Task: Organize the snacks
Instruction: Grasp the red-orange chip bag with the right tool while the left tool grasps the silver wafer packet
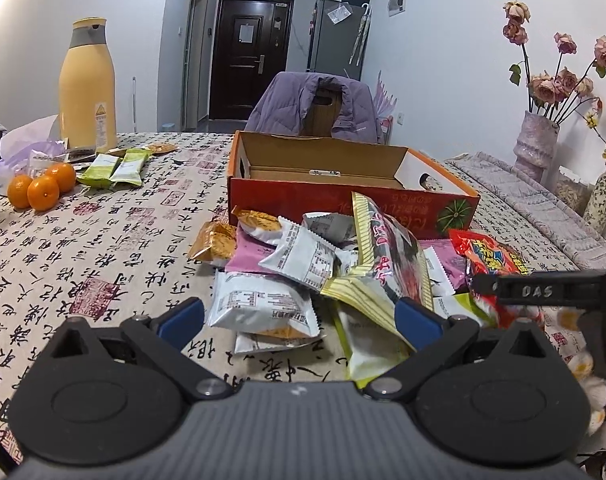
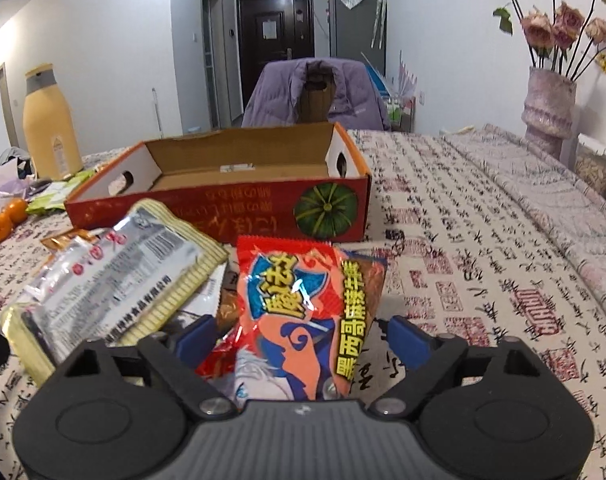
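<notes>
Right gripper (image 2: 299, 338) nearest the lens: blue fingers spread wide, a red snack packet (image 2: 303, 300) standing between them. Left finger close against the packet's edge, right finger apart from it; cannot tell whether either pad presses.

Left gripper (image 1: 299, 316) jaws wide apart, holding nothing, poised over the near edge of the snack pile (image 1: 323, 272).

Table (image 1: 103, 240) under a cloth printed with calligraphy. Open cardboard box (image 1: 335, 184), red outside with a pumpkin picture, sits behind the pile; inside looks bare apart from a small white strip on its floor.

Yellow flask (image 1: 87, 84) stands far left on the table. Chair draped in a purple jacket (image 1: 315, 104) behind the box. Pale vase with dried roses (image 1: 537, 140) at the right.

Pile holds a silver-and-gold striped packet (image 2: 119, 276) lying just left of the red one, white, pink and orange-printed packets.

Two green-and-white packets (image 1: 115, 168) lie apart, near the flask. Three oranges (image 1: 41, 188) beside them.
</notes>
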{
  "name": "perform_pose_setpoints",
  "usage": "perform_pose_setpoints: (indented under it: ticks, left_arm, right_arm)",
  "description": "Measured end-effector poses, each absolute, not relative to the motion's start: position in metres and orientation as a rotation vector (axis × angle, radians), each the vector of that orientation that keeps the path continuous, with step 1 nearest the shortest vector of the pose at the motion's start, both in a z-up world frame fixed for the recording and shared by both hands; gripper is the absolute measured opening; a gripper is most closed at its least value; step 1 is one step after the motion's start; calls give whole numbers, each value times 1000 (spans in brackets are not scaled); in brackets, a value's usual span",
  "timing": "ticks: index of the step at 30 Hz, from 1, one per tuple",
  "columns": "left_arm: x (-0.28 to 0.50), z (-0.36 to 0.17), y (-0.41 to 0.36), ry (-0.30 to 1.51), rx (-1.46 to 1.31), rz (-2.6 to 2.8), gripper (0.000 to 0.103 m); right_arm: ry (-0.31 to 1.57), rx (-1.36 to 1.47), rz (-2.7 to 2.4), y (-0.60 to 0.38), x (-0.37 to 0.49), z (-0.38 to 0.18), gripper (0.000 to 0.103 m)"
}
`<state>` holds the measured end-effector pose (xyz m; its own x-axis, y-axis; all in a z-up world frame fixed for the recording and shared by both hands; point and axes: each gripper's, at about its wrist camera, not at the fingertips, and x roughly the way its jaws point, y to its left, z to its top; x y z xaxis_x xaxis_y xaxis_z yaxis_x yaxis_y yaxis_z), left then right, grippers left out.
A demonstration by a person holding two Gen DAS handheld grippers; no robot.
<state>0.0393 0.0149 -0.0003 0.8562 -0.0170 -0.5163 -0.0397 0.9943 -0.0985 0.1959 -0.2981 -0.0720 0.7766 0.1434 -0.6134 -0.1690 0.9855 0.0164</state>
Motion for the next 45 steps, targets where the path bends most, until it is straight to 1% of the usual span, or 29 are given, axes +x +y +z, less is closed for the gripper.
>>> perform_pose_setpoints:
  ticks: [4, 6, 10, 23, 34, 39, 43, 45]
  left_arm:
    - [43, 1, 11, 543, -97, 15, 103]
    - [44, 1, 9, 543, -89, 15, 103]
    - [48, 3, 1, 544, -71, 12, 103]
    - [92, 12, -38, 590, 22, 25, 103]
    - [118, -11, -78, 662, 94, 30, 102]
    - [125, -19, -86, 677, 108, 35, 94]
    - [129, -23, -86, 686, 109, 43, 81]
    - [129, -23, -83, 689, 92, 37, 79]
  right_arm:
    - [671, -25, 191, -301, 197, -81, 73]
    - [662, -10, 199, -304, 195, -82, 63]
    - [656, 4, 208, -310, 192, -82, 60]
    - [591, 37, 221, -331, 181, -69, 59]
    - [588, 35, 231, -340, 186, -68, 59]
    - [595, 46, 238, -343, 188, -73, 59]
    - [599, 54, 241, -345, 187, -76, 59]
    - [600, 56, 244, -345, 186, -78, 59]
